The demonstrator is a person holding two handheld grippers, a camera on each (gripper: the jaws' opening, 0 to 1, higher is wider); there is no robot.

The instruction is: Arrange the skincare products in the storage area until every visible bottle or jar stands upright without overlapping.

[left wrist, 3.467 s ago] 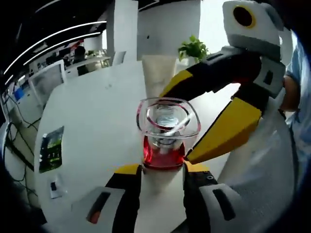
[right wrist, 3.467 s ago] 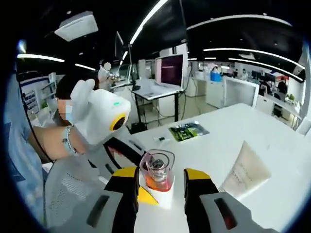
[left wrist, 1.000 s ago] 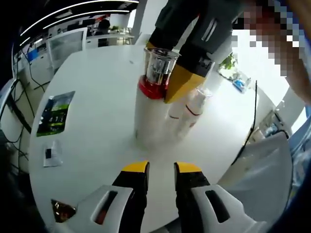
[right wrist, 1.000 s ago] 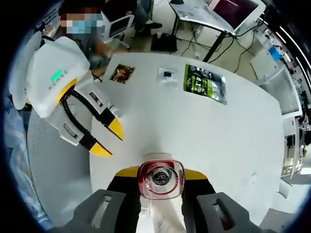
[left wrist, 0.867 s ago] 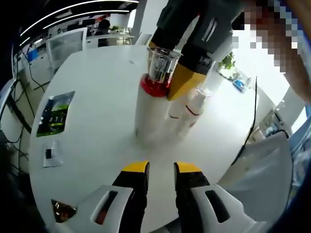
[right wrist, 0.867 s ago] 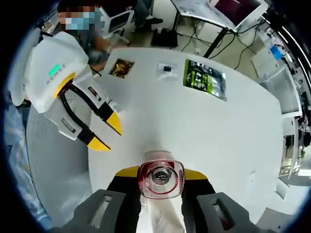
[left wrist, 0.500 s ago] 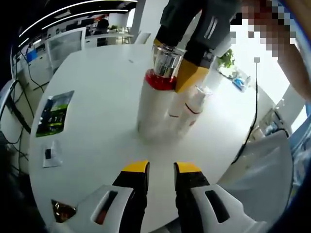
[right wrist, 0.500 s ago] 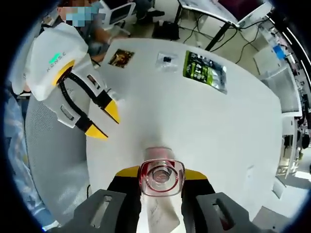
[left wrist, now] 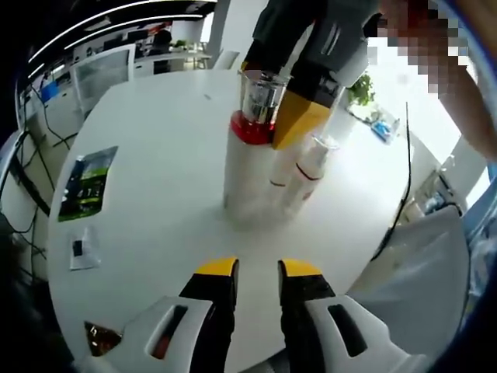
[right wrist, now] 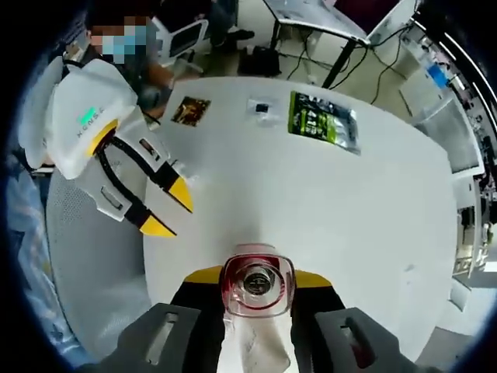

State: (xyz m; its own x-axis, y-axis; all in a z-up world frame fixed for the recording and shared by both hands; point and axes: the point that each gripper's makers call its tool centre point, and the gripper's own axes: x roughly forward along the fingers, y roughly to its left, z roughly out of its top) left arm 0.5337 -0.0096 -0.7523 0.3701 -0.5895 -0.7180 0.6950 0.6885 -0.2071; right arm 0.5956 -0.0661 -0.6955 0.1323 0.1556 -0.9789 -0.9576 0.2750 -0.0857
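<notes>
Since a second ago my right gripper (right wrist: pixel 256 284) has barely shifted, clamping the red-collared bottle (left wrist: pixel 256 105) upright at twelve o'clock beside the smaller white bottle (left wrist: pixel 309 172) to steady it; my left gripper (left wrist: pixel 256 270) waits empty, jaws parted.

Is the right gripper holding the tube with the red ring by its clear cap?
Yes, in the left gripper view the right gripper has its yellow jaws closed on the clear cap of the upright white tube.

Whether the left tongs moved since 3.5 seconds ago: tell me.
Yes. The left tongs have backed away from the red-collared white tube, toward the white table edge.
</notes>
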